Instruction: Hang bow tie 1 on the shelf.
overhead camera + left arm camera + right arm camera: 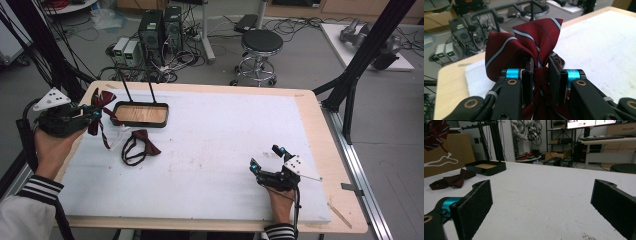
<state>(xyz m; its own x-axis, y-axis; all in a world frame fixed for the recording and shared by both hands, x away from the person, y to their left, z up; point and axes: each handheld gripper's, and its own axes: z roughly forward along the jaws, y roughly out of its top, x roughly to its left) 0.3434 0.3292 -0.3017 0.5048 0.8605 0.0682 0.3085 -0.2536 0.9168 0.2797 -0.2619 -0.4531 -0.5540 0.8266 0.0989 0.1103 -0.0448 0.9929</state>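
A person is standing at a white-padded table (210, 150), working a pair of hand-held tongs in each hand. The left tongs (92, 114) are hovering over the table's far left corner, and they are pinching a striped burgundy bow tie (524, 47) by its centre knot. In the left gripper view the two jaws are sitting either side of that knot, with the bow's wings fanning upward and its strap dangling below, clear of the table.

Just to the right of the held tie, a shallow black tray (140, 114) with a wooden floor and two upright posts is waiting at the table's far edge. Judging by this, the tray lies right beside the left tongs, so a short sideways carry would reach it.

A second, plain burgundy bow tie (140, 145) is lying flat near the tray, its strap looped.

The right tongs (266, 159) are resting low on the near right of the table, jaws spread wide and holding nothing, well apart from both ties.
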